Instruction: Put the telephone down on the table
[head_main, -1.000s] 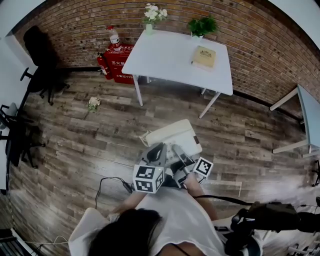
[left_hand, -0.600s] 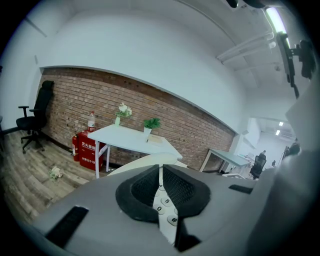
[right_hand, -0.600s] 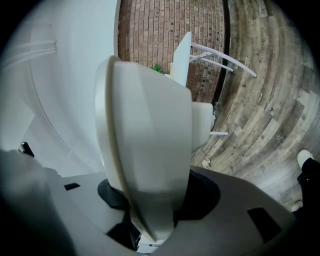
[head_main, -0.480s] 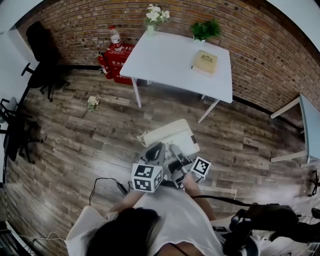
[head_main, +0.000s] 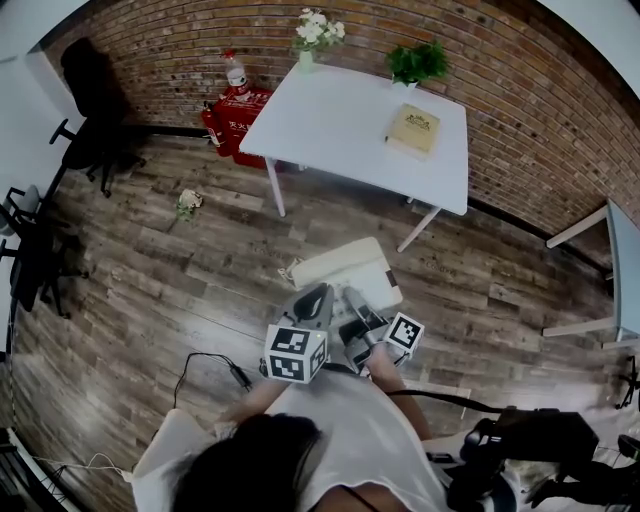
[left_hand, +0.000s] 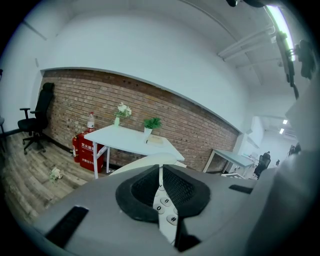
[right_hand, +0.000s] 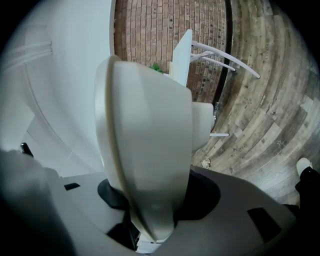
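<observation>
Phone (head_main: 345, 272) is hanging in the air over the wood floor (head_main: 170, 270), carried by both grippers and not on the surface (head_main: 340, 120). It is sitting between the person (head_main: 330, 450) and the white surface, well apart from it.

Left gripper (head_main: 312, 300): jaws are clamping the phone's near edge. In the left gripper view the pads are pinching a thin slice of the keypad, with the 0, 8 and # keys showing in the gap.

Right gripper (head_main: 357, 305): jaws are gripping the phone's body. In the right gripper view the cream shell is filling the gap and standing up between the pads.

The grippers are sitting just beside each other at the phone's near end, with the marker cubes (head_main: 295, 353) facing the head camera.

On the surface, a book (head_main: 412, 130) is lying near the right side. A vase of flowers (head_main: 318, 30) and a potted plant (head_main: 418, 62) are standing along the far edge by the brick wall (head_main: 520, 110).

A red box (head_main: 235, 108) is sitting on the floor at the surface's left end. A black chair (head_main: 90, 100) is standing further left. A black cable (head_main: 205, 365) is lying on the floor to the person's left.
</observation>
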